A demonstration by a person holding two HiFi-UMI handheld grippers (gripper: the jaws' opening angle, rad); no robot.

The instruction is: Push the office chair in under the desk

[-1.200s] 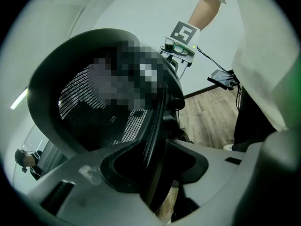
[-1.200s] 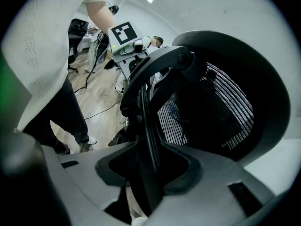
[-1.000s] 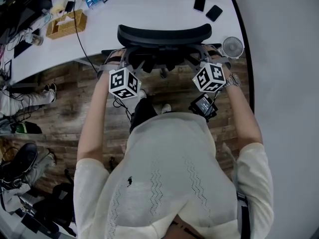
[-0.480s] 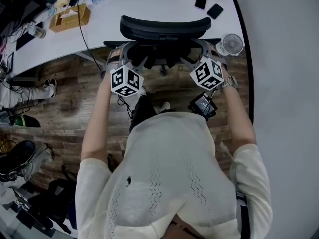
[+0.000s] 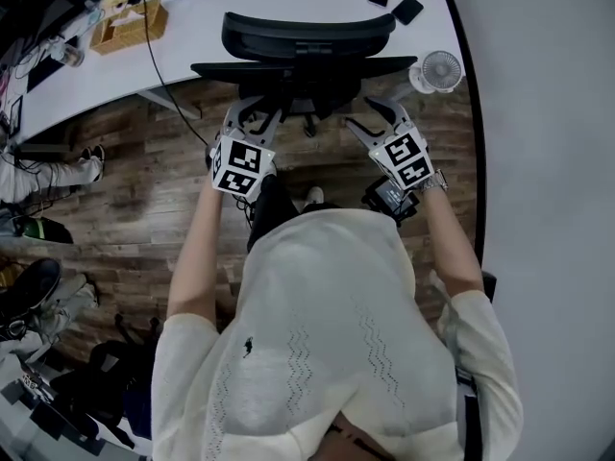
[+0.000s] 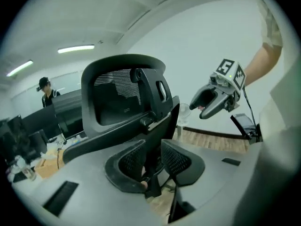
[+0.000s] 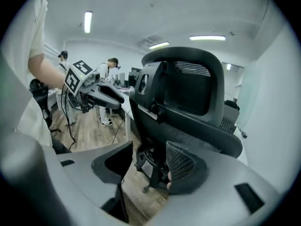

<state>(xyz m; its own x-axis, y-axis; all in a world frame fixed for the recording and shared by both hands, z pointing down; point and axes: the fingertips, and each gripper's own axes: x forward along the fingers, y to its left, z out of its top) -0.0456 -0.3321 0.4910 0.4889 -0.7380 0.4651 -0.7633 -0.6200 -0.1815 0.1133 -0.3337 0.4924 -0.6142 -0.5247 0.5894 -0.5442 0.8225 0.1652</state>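
The left claw [image 6: 153, 167] is partly open. Its two jaws have just been closing a bit, but there is a gap between them and nothing in it. It holds nothing. The right claw [image 7: 146, 169] is open wider, and it holds nothing too. Both claws hang a little way out from the desk [image 5: 197, 27], over the wood floor [image 5: 144, 181]. They do not seem to touch anything.

Between the claws and the desk stands the office chair [image 5: 307, 38]. Its tall back is right at the desk's edge, and its seat looks tucked under the desk. So I think the job is nearly done, or done.

What could go wrong? The chair likely has wheels, so it may roll back out from the desk if nobody stops it. One more hard push could bang the chair into the desk's edge. That bump might shake the little white fan [image 5: 440, 68] at the desk's right corner. It might also shake the dark phone [image 5: 407, 10] lying on the desk near it.
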